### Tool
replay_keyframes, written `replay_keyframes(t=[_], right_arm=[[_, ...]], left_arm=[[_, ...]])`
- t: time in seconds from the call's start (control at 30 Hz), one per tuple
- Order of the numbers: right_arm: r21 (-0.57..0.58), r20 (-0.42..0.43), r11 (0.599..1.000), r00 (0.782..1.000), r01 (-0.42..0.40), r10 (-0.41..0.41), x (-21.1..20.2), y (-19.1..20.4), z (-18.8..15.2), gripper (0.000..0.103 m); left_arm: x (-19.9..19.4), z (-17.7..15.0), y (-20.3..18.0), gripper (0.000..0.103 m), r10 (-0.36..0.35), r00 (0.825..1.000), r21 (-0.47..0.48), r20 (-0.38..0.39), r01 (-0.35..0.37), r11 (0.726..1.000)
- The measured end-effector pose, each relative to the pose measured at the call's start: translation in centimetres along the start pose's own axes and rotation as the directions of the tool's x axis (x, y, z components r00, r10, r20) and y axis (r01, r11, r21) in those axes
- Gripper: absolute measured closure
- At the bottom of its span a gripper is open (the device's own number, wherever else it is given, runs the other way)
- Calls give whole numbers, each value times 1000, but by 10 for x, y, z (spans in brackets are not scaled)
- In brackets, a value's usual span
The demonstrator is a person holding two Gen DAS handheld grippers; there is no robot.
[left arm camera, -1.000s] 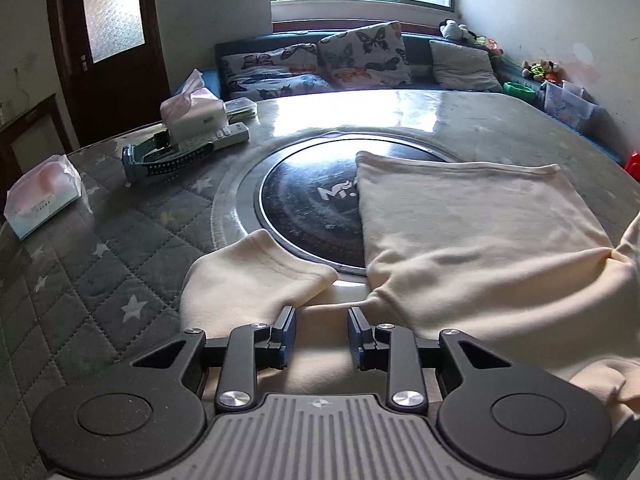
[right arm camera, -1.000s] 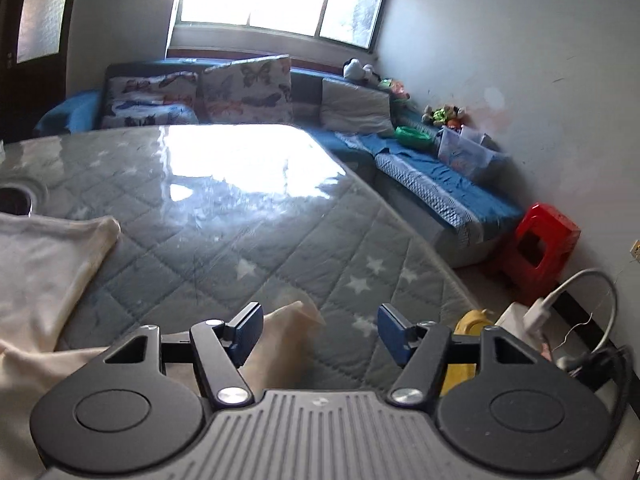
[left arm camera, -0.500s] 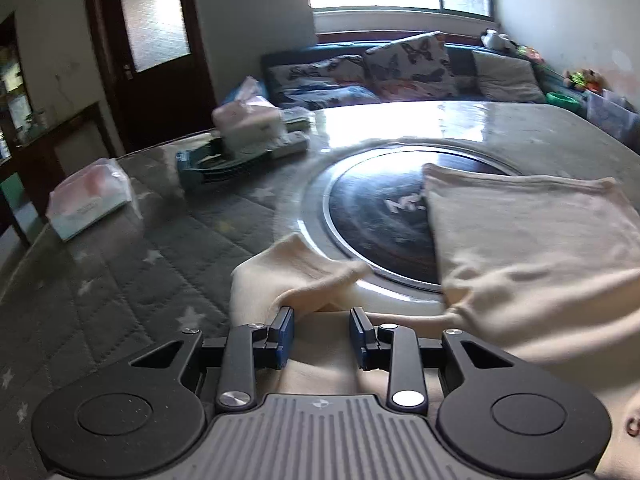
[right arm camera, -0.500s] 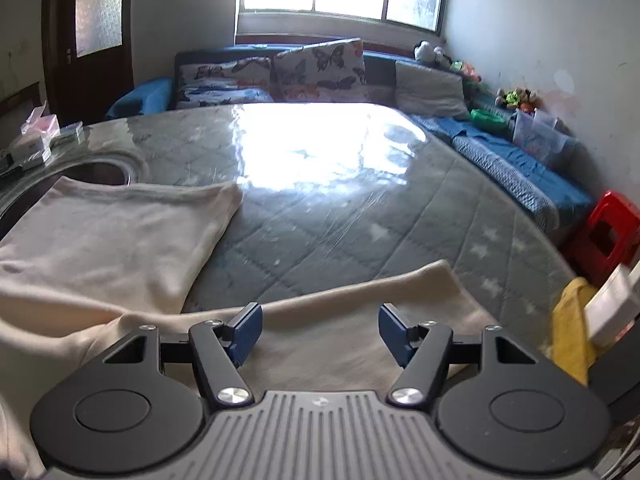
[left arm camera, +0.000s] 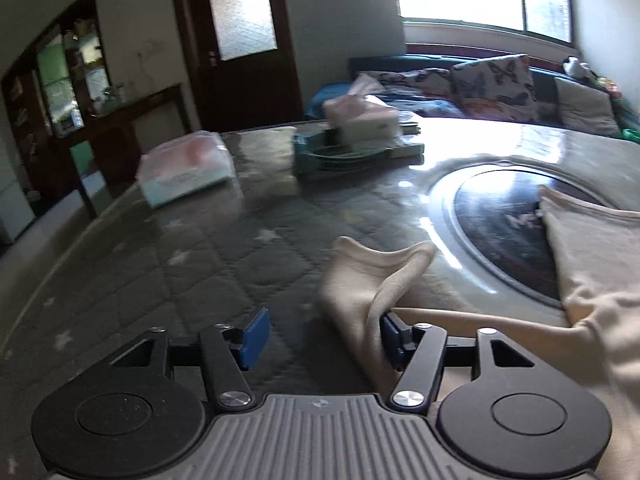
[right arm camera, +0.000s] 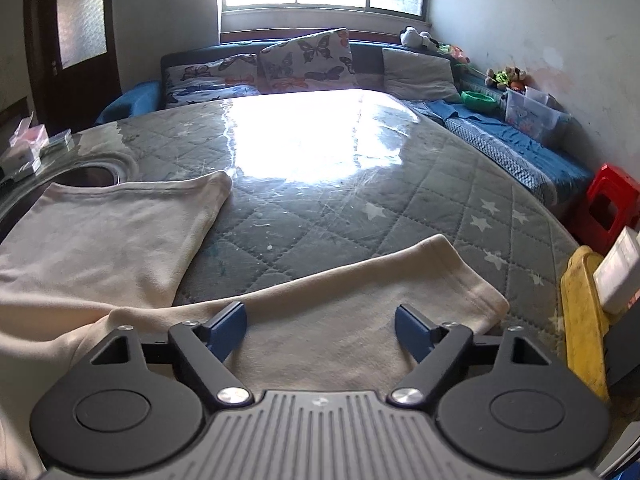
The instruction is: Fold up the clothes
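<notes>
Since the earlier frames we have swung the left gripper [left arm camera: 322,336] leftward, so the tissue packs now sit ahead of it, and both pairs of jaws have just been opening. Our left fingers stand spread: the left pad [left arm camera: 253,336] hangs over bare quilted table cover [left arm camera: 208,264], while the cream garment's left sleeve [left arm camera: 372,280] lies crumpled against the right pad, unpinched. Further right, the garment's body [left arm camera: 592,264] covers part of the round glass inset [left arm camera: 500,232]. In the right wrist view, the cream garment [right arm camera: 104,240] spreads at left, and its right sleeve [right arm camera: 360,304] lies flat under our right gripper [right arm camera: 320,330], whose fingers are wide apart, gripping nothing. A red stool [right arm camera: 608,208] stands far right.
</notes>
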State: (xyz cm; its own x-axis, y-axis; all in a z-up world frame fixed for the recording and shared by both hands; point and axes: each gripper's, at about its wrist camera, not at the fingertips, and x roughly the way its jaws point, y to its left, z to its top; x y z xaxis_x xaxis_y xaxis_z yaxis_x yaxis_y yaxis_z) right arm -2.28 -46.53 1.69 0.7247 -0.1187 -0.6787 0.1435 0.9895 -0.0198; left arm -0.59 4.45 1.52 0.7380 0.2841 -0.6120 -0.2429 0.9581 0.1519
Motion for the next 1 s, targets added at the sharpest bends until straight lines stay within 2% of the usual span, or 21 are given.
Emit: replay_keyframes(t=[0.2,0.5,0.6,0.67,0.87,1.0], right_arm=[[2,0,1000,1000,0,0,1,0,0,17],[4,0,1000,1000,2,-2,1,1,0,16],[6,0,1000,1000,2,-2,1,2,0,14],[4,-1,1000,1000,2,-2,1,2,0,13],[10,-1,1000,1000,2,-2,2,0,-1,11],[12,0,1000,1000,-2,2,3,-1,-1,8]], left_arm=[[-3,-2,10,35,67,997,-28,22,-67,997],[1,-8,40,35,179,983,-93,-32,-181,979],[-4,-6,45,35,184,982,-133,-35,-187,973],[-7,-4,44,35,153,988,-142,-26,-155,978],[-1,3,14,29,100,995,-37,3,-100,994],[13,5,2,28,128,992,15,-6,-127,992]])
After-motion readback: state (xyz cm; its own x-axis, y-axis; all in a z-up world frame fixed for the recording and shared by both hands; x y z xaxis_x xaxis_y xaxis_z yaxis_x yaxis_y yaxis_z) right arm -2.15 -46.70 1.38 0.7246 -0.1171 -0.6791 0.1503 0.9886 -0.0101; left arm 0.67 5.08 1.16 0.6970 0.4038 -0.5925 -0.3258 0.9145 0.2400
